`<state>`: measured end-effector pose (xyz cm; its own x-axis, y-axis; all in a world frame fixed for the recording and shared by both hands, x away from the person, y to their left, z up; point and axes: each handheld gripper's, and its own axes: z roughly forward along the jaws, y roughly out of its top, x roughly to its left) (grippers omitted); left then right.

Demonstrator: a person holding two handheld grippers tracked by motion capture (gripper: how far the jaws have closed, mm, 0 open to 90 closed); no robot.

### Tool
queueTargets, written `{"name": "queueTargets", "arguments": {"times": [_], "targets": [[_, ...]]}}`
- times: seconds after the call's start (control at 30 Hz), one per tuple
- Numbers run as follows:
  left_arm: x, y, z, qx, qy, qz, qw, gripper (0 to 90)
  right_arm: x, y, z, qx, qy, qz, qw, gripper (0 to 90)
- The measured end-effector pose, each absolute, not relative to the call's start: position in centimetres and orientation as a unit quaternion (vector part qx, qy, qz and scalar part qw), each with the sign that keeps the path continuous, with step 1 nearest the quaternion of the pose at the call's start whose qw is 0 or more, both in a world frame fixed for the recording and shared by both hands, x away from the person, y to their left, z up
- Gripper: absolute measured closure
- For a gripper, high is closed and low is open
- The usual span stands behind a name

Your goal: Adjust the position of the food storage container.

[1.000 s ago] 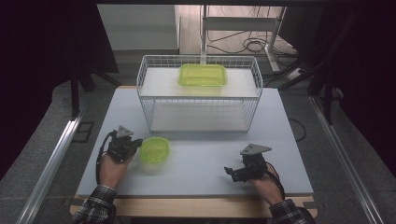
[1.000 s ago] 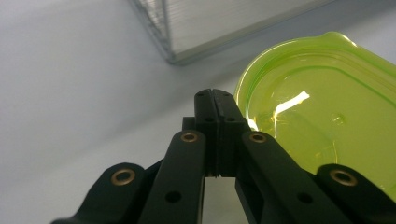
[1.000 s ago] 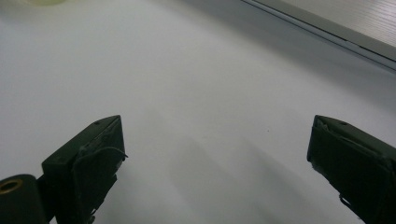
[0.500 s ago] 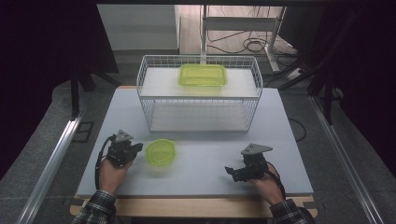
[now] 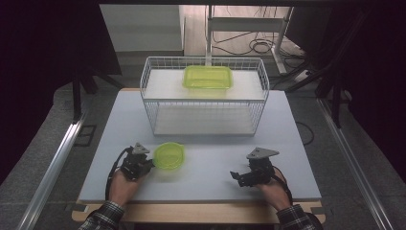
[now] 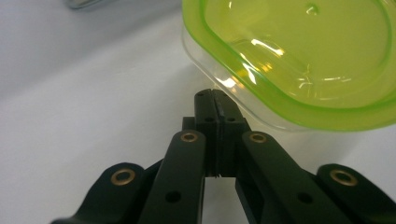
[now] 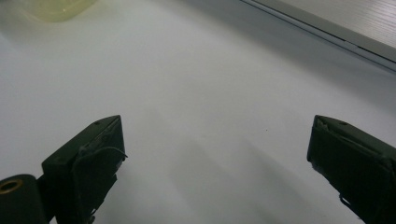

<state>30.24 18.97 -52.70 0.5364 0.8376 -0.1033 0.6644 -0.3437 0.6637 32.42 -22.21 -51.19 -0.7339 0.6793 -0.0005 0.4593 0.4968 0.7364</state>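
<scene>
A small round clear container with a green lid (image 5: 168, 155) (image 6: 299, 56) sits on the white table (image 5: 210, 165) at the front left. My left gripper (image 5: 145, 165) (image 6: 215, 95) is shut, its joined tips pressed against the container's clear wall just under the lid's rim; nothing shows between the jaws. My right gripper (image 5: 236, 176) (image 7: 215, 140) hovers low over the table at the front right, jaws wide apart with bare table between them. A blurred edge of the round container (image 7: 56, 7) shows far off in the right gripper view.
A white wire basket (image 5: 143, 91) stands at the middle back of the table, with a rectangular green-lidded container (image 5: 208, 76) on the raised shelf inside it. The table's front edge runs just behind both hands.
The round container and my left gripper have shifted to the right along the table. The right gripper has stayed in place, still open.
</scene>
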Motion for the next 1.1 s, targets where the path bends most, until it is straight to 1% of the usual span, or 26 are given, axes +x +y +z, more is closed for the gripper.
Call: {"name": "queueTargets", "arguments": {"times": [0.4,0.63,0.97,1.1], "targets": [[30.9,15.5,-52.6,0.826,0.429,0.105,0.350,90.0,32.5,-22.2,-51.3,0.333,0.853,0.375,0.146,4.1],[31.3,13.7,-52.6,0.832,0.414,0.104,0.355,90.0,32.5,-22.1,-51.4,0.335,0.854,0.372,0.143,4.1],[32.1,11.8,-52.6,0.837,0.397,0.104,0.361,90.0,32.5,-22.0,-51.5,0.332,0.855,0.370,0.143,4.1],[31.7,12.2,-52.4,0.837,0.398,0.111,0.358,90.0,32.5,-22.0,-51.4,0.333,0.854,0.372,0.143,4.1]]}}
